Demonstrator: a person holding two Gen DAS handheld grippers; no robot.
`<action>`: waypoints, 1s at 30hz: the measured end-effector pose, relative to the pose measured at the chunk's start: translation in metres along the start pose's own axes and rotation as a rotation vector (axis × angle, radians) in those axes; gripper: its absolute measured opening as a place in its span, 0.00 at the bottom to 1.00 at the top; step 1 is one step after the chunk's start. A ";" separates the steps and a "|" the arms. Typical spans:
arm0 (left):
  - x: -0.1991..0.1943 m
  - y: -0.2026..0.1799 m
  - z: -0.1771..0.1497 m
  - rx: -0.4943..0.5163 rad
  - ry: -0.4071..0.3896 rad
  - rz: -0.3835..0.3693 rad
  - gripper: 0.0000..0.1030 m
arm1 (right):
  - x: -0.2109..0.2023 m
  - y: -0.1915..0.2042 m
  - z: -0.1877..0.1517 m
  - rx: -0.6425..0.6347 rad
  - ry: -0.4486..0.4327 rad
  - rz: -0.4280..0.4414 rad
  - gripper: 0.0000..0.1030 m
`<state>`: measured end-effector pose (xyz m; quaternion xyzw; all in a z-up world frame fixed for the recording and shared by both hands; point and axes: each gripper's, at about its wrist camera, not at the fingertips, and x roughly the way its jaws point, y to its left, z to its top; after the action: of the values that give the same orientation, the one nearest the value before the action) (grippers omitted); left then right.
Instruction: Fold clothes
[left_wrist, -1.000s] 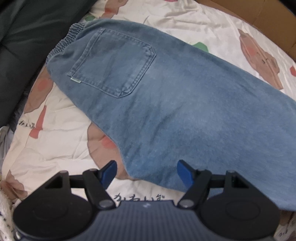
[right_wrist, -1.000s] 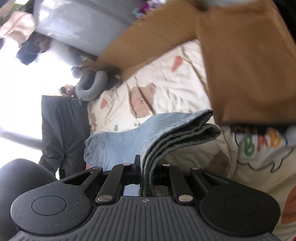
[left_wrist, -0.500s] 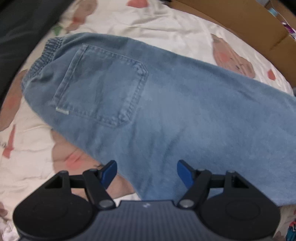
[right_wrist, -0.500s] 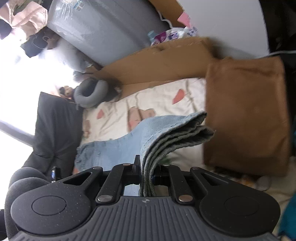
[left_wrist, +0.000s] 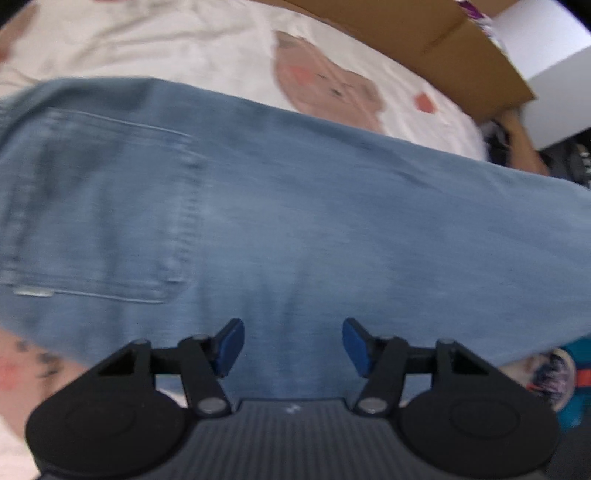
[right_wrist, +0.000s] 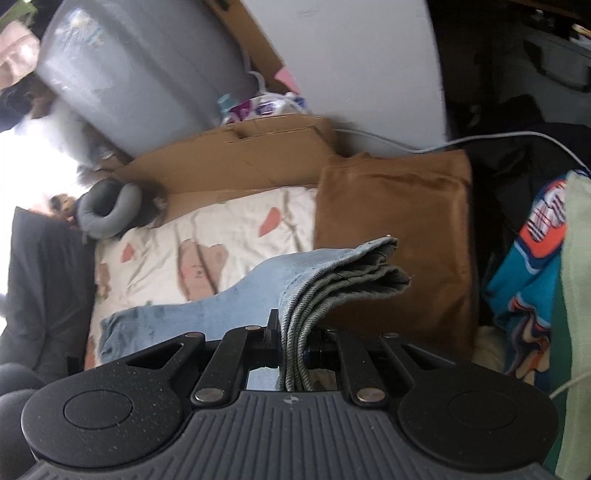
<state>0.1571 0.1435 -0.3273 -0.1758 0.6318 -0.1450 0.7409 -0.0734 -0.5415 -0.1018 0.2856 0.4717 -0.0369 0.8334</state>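
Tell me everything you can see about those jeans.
The jeans are light blue denim, with a stitched back pocket. They lie spread across a cream sheet printed with bears. Their leg ends, stacked in several layers with grey edges showing, are pinched in the right claw and lifted off the sheet. The left claw is open over the middle; whether it touches is unclear.

- Between the spread fingers of the left hand-held gripper (left_wrist: 293, 345), nothing but flat jeans (left_wrist: 295, 221) lies ahead.
- Beyond the jeans, bare bear-print bedsheet (left_wrist: 207, 48) is free up to a cardboard sheet (left_wrist: 424, 40).
- Ahead of the right hand-held gripper (right_wrist: 295, 343), clamped denim hems, then a brown folded blanket (right_wrist: 395, 236), block the way.
- To its right, a clothes pile (right_wrist: 535, 266) crowds in.
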 end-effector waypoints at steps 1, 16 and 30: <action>0.005 -0.004 -0.001 0.010 0.014 -0.029 0.59 | 0.001 0.001 -0.001 0.005 -0.001 -0.010 0.09; 0.066 -0.050 -0.018 0.168 0.182 -0.314 0.27 | 0.015 0.018 -0.012 0.078 -0.002 -0.137 0.09; 0.117 -0.082 -0.027 0.206 0.321 -0.346 0.06 | 0.022 0.016 -0.018 0.101 0.025 -0.164 0.09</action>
<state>0.1494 0.0171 -0.3981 -0.1798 0.6838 -0.3591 0.6092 -0.0695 -0.5141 -0.1198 0.2883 0.5014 -0.1250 0.8061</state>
